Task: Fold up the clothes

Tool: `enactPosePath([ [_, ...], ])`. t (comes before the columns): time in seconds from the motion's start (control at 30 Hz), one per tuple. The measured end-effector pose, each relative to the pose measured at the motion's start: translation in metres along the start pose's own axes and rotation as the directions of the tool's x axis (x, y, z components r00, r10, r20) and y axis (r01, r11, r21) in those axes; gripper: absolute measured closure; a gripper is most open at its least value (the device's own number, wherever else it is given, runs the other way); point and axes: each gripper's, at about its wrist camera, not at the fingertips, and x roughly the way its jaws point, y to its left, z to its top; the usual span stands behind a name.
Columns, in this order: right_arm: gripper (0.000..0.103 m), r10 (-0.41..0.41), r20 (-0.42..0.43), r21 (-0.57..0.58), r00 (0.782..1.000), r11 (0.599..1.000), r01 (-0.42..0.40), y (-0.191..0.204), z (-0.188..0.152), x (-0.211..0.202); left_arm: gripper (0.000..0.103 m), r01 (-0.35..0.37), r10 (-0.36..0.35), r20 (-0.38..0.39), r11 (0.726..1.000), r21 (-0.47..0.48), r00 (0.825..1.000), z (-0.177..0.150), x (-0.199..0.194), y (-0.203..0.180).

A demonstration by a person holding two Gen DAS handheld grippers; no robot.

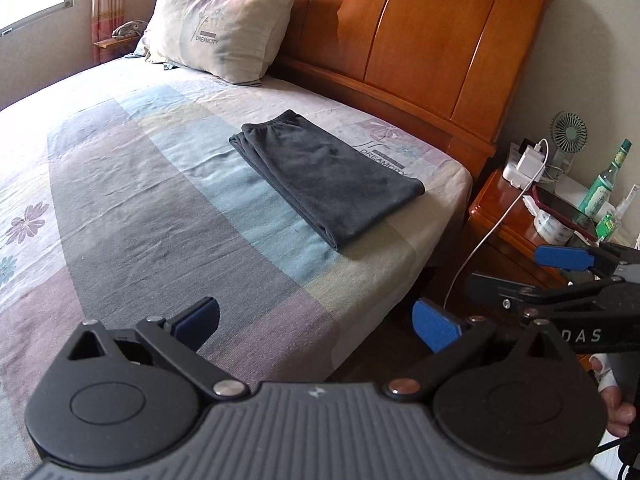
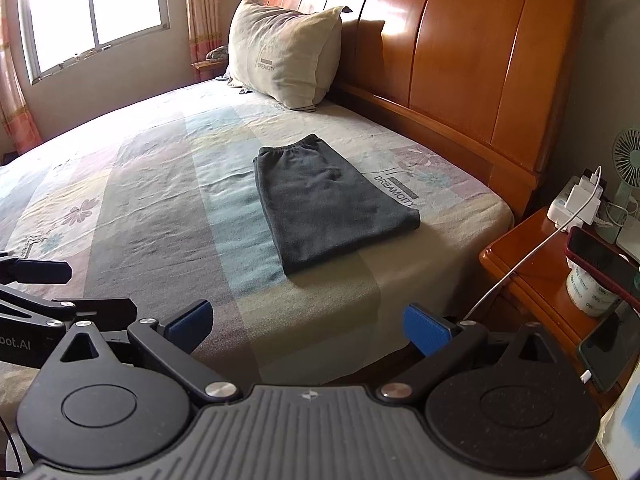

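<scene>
Left gripper (image 1: 320,326), right gripper (image 2: 308,328): both released, empty, well short of folded dark garment (image 2: 332,204); long axis near-far; right slightly nearer.

A dark grey folded garment (image 2: 332,204) is seen lying flat on the bed (image 2: 160,208), toward the bed's right edge and near the corner by the wooden headboard (image 2: 460,72). A pillow (image 2: 284,52) is propped against the headboard further back. The right gripper (image 2: 310,330) is held low over the bed's near edge, its blue pads (image 2: 424,334) spread wide apart with nothing between them. Part of the left gripper (image 2: 38,272) is seen at the left border. A nightstand (image 2: 524,264) stands beside the bed's right edge.
</scene>
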Motion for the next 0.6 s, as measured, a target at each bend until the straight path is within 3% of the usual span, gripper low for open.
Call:
enactPosePath([
  [0.33,0.000,-0.002,0.005,-0.007,1.000,1.000,0.002,0.0005,-0.0004,-0.0009,0.001,-0.039,0.039,-0.015,0.999,-0.011,0.999,0.0006,0.0056,0.0008],
  [0.6,0.000,-0.006,0.008,-0.006,1.000,1.000,0.006,-0.0007,-0.0002,-0.0015,0.001,-0.031,0.031,-0.008,1.000,-0.004,0.999,-0.0006,0.0040,-0.0015],
])
